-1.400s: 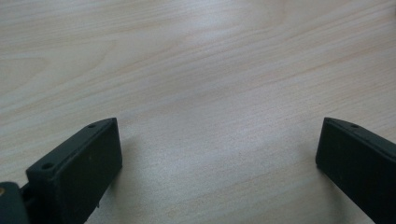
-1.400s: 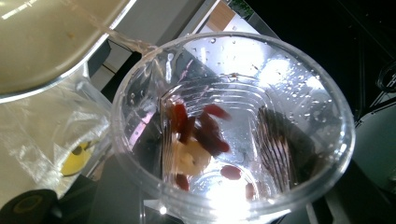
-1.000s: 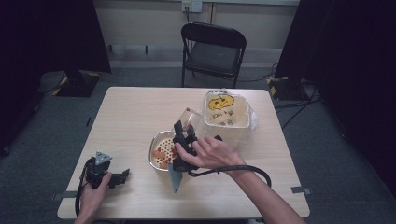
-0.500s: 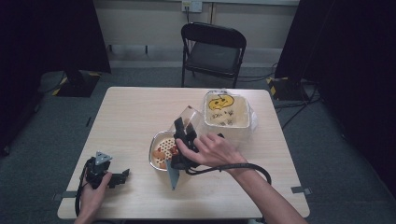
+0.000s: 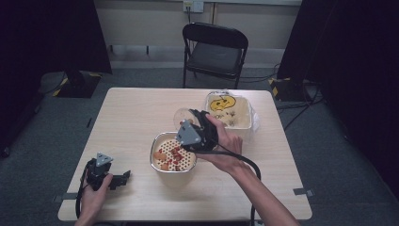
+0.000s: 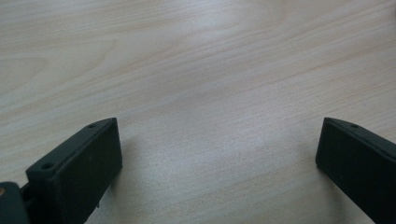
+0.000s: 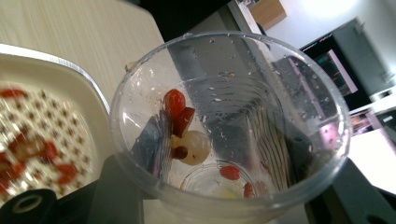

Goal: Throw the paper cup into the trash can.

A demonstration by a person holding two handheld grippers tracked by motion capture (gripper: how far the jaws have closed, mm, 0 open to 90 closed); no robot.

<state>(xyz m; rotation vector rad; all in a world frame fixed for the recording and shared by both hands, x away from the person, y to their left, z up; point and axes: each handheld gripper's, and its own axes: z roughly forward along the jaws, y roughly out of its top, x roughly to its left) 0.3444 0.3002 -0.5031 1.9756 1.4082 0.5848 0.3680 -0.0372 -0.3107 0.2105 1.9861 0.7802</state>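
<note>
The right gripper (image 5: 188, 123) holds a clear plastic cup (image 7: 229, 126) tipped over the strainer bowl (image 5: 173, 157), which sits near the middle of the counter (image 5: 136, 113), toward its front edge. The jaws pinch the cup by its wall, and the tilt looks meant to pour the contents through the strainer's holed insert. A few bits of fruit (image 7: 184, 128) cling inside the cup (red pieces and one pale round one, stuck to the wet wall), so the emptying seems unfinished. Other red and orange pieces (image 5: 169, 155) already lie on the insert.

Behind the bowl, toward the counter's far right corner, stands a white bin (image 5: 230, 113) lined with a bag, a yellow face on it; it probably waits for the spent cup.

The left gripper (image 5: 101, 172) rests near the front left corner, jaws spread wide over bare wood and holding nothing, apparently parked out of the way.
</note>
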